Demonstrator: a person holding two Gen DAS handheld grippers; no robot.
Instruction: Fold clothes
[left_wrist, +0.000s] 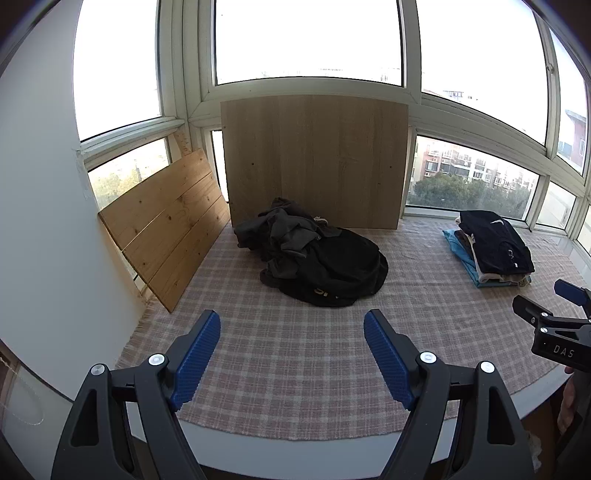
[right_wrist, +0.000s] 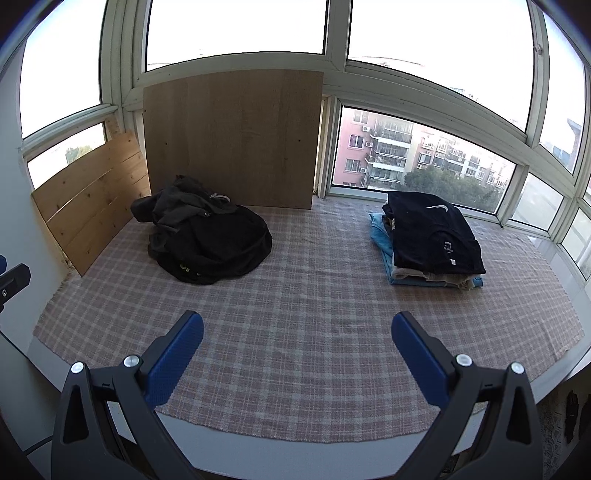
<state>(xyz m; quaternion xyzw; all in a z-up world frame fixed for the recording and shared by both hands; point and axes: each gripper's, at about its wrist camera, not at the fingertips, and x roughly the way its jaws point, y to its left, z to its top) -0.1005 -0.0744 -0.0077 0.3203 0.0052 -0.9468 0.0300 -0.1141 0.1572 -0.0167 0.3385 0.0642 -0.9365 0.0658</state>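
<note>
We've got both claws spread wide and holding nothing: left claw (left_wrist: 291, 354) and right claw (right_wrist: 297, 354) hover over the near edge of the checked cloth (left_wrist: 295, 369), bare patch between them, probably kept free as folding room.

The dark pile (left_wrist: 314, 258) sits crumpled at the back left, up against the tall board (left_wrist: 314, 158), with the slatted board (left_wrist: 166, 229) leaning just beside it. No clear axis on the heap; its bulk runs roughly from back left toward front right, with a grey piece on top at the back.

The folded stack (right_wrist: 432, 236) sits well apart at back right, black top piece over pale and blue layers, long axis running away from us, slightly angled.

So sorting reads left unfolded, right folded. The pile looks like what's left to fold.
</note>
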